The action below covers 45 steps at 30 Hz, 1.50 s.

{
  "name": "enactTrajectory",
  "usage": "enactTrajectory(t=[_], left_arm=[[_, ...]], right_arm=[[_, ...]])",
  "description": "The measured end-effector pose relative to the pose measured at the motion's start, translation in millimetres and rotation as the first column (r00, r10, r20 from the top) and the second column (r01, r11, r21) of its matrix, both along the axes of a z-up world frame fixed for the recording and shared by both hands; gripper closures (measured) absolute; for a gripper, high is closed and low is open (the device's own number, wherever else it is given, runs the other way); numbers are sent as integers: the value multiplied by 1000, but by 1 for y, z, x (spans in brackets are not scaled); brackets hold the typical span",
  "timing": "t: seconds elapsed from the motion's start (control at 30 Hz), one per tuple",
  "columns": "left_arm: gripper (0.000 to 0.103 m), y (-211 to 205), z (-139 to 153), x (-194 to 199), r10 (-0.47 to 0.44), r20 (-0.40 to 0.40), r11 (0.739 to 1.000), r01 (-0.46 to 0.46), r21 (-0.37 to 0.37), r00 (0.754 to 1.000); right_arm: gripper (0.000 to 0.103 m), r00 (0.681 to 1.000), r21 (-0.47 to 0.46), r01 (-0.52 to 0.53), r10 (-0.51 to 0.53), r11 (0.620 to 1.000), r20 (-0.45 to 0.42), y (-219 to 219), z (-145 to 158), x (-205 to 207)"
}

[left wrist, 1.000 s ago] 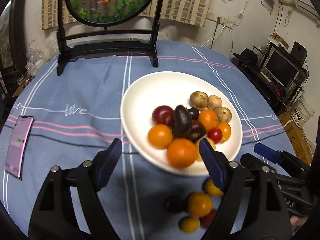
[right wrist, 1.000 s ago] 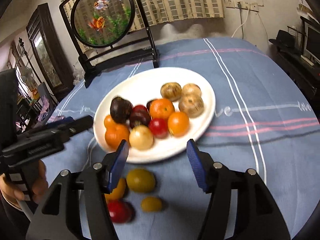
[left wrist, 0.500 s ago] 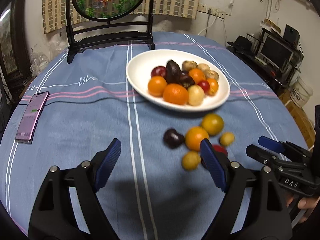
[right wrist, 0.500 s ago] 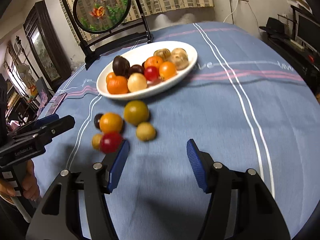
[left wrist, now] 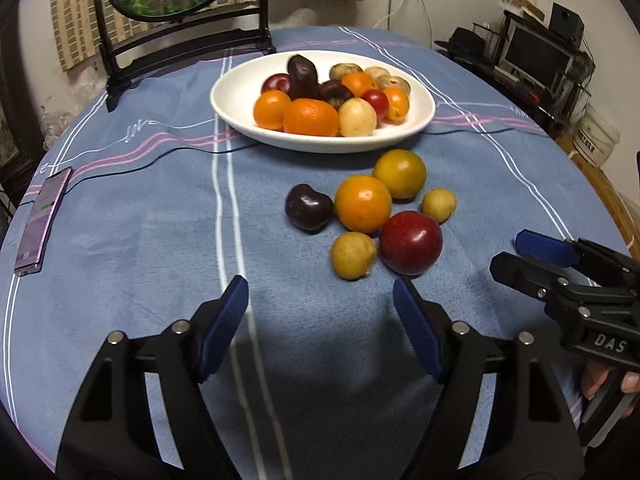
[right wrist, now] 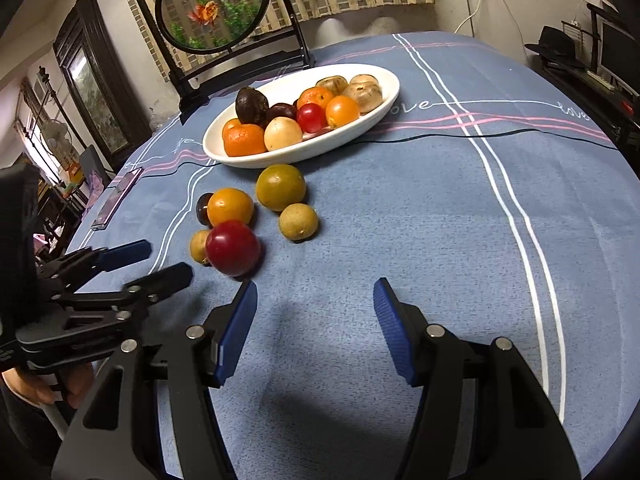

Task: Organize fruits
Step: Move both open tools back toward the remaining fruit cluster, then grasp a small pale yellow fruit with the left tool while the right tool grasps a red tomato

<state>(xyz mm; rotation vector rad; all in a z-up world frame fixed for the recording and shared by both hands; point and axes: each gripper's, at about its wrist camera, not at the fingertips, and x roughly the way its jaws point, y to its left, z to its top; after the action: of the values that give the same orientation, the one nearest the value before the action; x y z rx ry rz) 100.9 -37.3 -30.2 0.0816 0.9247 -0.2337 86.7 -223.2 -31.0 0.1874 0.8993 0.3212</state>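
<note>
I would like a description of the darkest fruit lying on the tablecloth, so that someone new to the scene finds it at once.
Start from the white plate of fruit on the blue tablecloth; a loose cluster of six fruits lies on the cloth in front of it. The dark purple fruit sits at the cluster's edge on the phone side, against the orange fruit. It alone is nearly black and bean-shaped.

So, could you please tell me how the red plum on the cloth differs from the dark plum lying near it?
The red plum is bright red and round, while the dark plum is near-black purple and slightly kidney-shaped. The red plum looks larger than the dark plum. The red plum sits at the near edge of the cluster, touching the orange; the dark plum lies at the orange's other side. Both rest loose on the blue tablecloth, outside the plate, glossy-skinned.
</note>
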Motion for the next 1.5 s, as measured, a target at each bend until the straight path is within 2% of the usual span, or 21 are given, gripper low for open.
enactTrajectory(t=[0.03, 0.1, 0.17, 0.4, 0.43, 0.47, 0.5, 0.63, 0.77, 0.93, 1.03, 1.2, 1.27, 1.3, 1.33, 1.4, 1.5], left_arm=[[30, -2, -2, 2, -2, -3, 1000, 2, 5, 1000], [47, -6, -7, 6, -13, -27, 1000, 13, 5, 1000], [58, -10, -12, 12, -21, -52, 1000, 22, 13, 998], [60, -22, -14, 27, -25, -40, 999, 27, 34, 999], [62, -23, -14, 28, -29, -34, 999, 31, 37, 999], [72, -23, -14, 29, -40, -31, 999, 41, 32, 999], [76, -24, -13, 29, -51, -28, 998, 51, 24, 998], [76, -18, -11, 25, -32, -23, 999, 32, 21, 999], [76, -1, -4, 16, -20, 7, 1000, 20, 17, 1000], [76, 25, -4, 12, 22, -2, 1000, -22, -9, 1000], [76, 33, -5, 10, 28, -4, 999, -28, -22, 1000], [76, 41, -3, 11, 33, -2, 998, -33, -44, 999], [76, 42, -4, 11, 37, -5, 998, -38, -49, 999], [76, 43, -4, 11, 39, -7, 998, -39, -51, 999], [76, 43, -5, 11, 39, -8, 998, -39, -50, 999], [76, 42, -4, 11, 38, -8, 998, -39, -48, 999], [76, 41, -4, 10, 40, -8, 998, -40, -43, 999]], right_arm=[[42, 1000, 2, -2, 2, 1000, -2, 0, 0, 0], [42, 1000, 8, -8, 8, 1000, -12, 0, -2, 1], [42, 1000, 13, -7, 7, 1000, -17, -1, -2, 2], [42, 1000, 26, -13, 14, 1000, -19, -3, -2, 3], [42, 1000, 25, -14, 15, 1000, -19, -3, -2, 2], [42, 1000, 24, -15, 15, 1000, -20, -2, -2, 2], [42, 1000, 20, -15, 15, 1000, -21, -2, -2, 3], [42, 999, -8, -20, 20, 1000, -25, 3, -2, 5], [42, 996, -95, -79, 76, 992, -37, 25, -3, 8], [42, 988, -144, -151, 145, 978, -53, 58, -6, 18], [42, 987, -192, -156, 146, 969, -61, 71, -8, 28], [42, 986, -210, -165, 154, 964, -65, 85, -8, 40], [48, 986, -212, -163, 154, 964, -56, 89, -8, 43], [60, 987, -225, -162, 154, 961, -50, 91, -8, 44], [63, 986, -231, -167, 160, 958, -50, 93, -8, 45], [64, 983, -235, -182, 176, 955, -46, 94, -8, 43], [64, 982, -181, -191, 186, 965, -44, 86, -6, 37]])
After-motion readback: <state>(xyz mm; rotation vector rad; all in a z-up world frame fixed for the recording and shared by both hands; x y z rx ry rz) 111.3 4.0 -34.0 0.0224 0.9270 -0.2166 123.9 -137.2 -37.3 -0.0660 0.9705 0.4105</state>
